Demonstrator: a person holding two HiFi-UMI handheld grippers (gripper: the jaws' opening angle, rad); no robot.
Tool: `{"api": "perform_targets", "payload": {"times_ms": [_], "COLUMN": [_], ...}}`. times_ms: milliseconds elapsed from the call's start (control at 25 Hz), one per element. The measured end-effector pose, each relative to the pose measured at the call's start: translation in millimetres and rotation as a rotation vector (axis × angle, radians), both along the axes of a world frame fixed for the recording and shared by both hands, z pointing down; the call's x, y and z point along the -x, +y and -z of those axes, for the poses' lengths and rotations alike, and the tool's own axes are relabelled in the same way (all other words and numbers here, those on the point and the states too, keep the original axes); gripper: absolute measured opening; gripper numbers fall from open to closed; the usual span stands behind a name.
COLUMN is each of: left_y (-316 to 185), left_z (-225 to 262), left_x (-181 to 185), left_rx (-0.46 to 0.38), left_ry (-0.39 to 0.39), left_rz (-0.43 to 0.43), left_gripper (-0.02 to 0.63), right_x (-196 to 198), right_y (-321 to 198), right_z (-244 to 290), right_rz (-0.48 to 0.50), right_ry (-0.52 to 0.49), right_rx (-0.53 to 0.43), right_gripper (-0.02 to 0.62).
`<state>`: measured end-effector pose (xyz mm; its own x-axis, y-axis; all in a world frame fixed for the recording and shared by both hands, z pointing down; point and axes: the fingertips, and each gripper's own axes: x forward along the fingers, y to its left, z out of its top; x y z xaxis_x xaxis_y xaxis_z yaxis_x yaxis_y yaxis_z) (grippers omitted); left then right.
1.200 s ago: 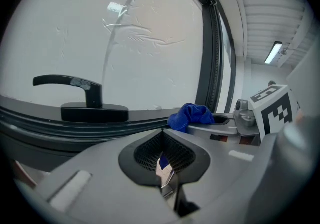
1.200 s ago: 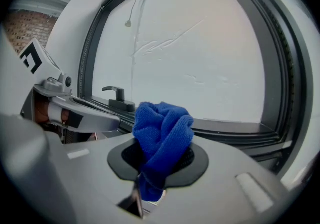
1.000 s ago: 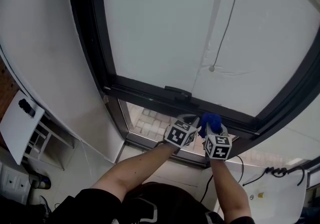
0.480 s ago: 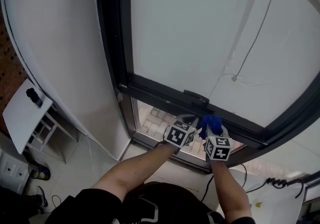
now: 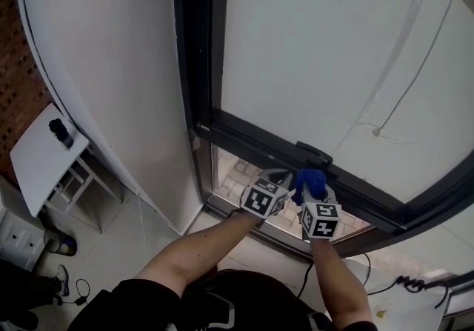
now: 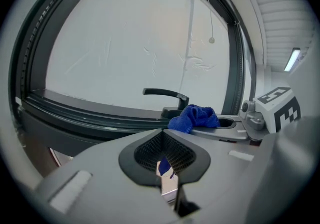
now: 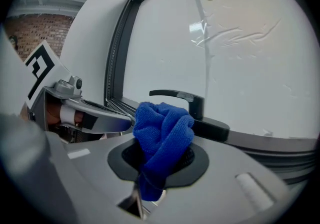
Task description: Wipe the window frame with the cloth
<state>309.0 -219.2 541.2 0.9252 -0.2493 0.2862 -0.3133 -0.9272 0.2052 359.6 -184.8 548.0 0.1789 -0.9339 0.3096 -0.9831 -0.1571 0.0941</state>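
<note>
At window frame (image 5: 252, 141): one blue cloth (image 7: 163, 127) clamped in right gripper (image 7: 159, 154); left gripper (image 6: 165, 149) closed, empty; one handle (image 6: 167, 92).

- One window frame (image 5: 204, 63), dark, with one handle (image 5: 315, 152) on its lower rail.
- One cloth (image 5: 311, 179), blue and bunched.
- Two tongs: the left tongs (image 5: 280, 176) and the right tongs (image 5: 315, 190).
- Two marker cubes, one on each: left cube (image 5: 265, 200), right cube (image 5: 321, 220).
- Two bare forearms: left forearm (image 5: 200, 248), right forearm (image 5: 337, 278).
- One thin cord (image 5: 415, 63) down the pane, ending in one small round knob (image 5: 376, 132).
- One white surface (image 5: 33, 166) low on the left, carrying one small black thing (image 5: 59, 132), too small to name.
- One lit strip lamp (image 6: 291, 59) overhead.
</note>
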Motion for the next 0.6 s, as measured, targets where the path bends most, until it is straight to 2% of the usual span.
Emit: {"api": "perform_targets", "payload": {"times_ms": [600], "left_y": [-68], "left_z": [-7], "left_x": [65], "left_rx": [-0.010], "left_ry": [-0.006], "left_rz": [0.129], "left_gripper": [-0.008], "right_x": [66], "right_y": [-69], "right_z": [1], "right_rz": [0.114], "right_ry": [0.022], "right_rx": [-0.004], "right_gripper": [0.075]}}
